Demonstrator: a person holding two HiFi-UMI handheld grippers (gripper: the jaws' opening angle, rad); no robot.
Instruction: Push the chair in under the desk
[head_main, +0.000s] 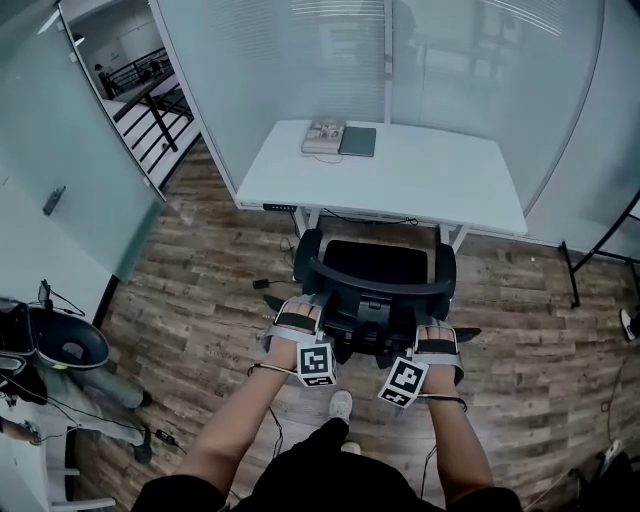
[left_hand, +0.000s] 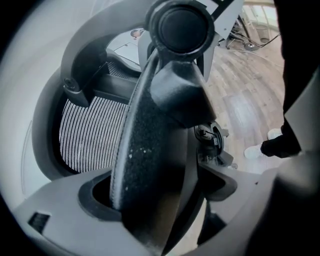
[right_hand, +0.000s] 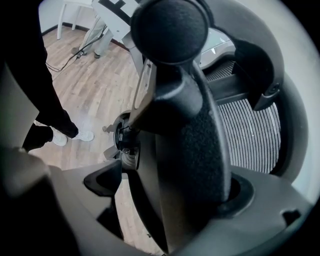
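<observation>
A black office chair (head_main: 375, 275) stands on the wood floor just in front of the white desk (head_main: 420, 185), its seat partly under the desk's front edge and its backrest toward me. My left gripper (head_main: 297, 322) is shut on the left end of the backrest frame, and my right gripper (head_main: 436, 342) is shut on the right end. In the left gripper view the black frame (left_hand: 150, 150) fills the space between the jaws of that gripper (left_hand: 155, 200), with mesh (left_hand: 90, 130) beside it. The right gripper (right_hand: 170, 195) clamps the frame (right_hand: 197, 150) the same way.
A stack of books (head_main: 324, 136) and a dark notebook (head_main: 358, 141) lie at the desk's back. Glass walls close in behind and at the left. A cable and plug (head_main: 262, 284) lie on the floor. A person (head_main: 60, 370) sits at far left; a black stand (head_main: 600, 250) is at right.
</observation>
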